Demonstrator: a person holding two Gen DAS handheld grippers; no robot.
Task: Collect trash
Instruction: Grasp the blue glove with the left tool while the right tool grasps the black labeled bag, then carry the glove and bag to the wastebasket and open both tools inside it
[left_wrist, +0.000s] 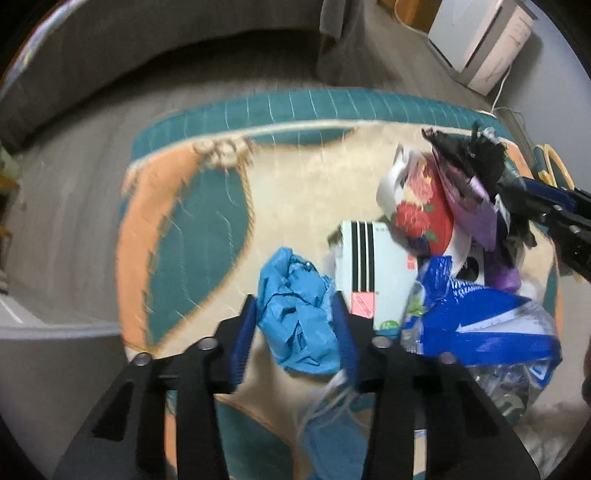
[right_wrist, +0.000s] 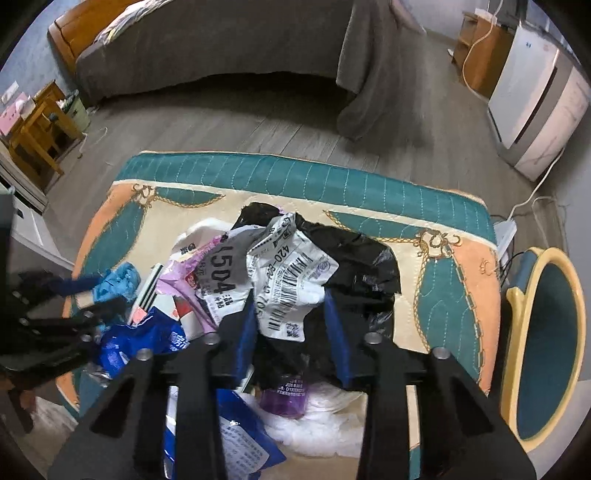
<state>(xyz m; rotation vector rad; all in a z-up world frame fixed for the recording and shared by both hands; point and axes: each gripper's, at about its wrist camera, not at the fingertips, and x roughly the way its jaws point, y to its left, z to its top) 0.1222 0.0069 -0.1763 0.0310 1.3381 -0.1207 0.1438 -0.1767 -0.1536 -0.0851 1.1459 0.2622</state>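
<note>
Trash lies heaped on a quilted table cover. My left gripper is shut on a crumpled blue glove; it also shows at the left of the right wrist view. My right gripper is shut on a black plastic bag with a white shipping label; in the left wrist view it holds the black bag raised at the right. Beside the glove lie a white striped box, a blue wrapper and a red flowered pack.
A purple bottle and white tissue lie below my right gripper. A teal chair with a yellow frame stands to the right. A grey bed and a white appliance stand beyond on the wood floor.
</note>
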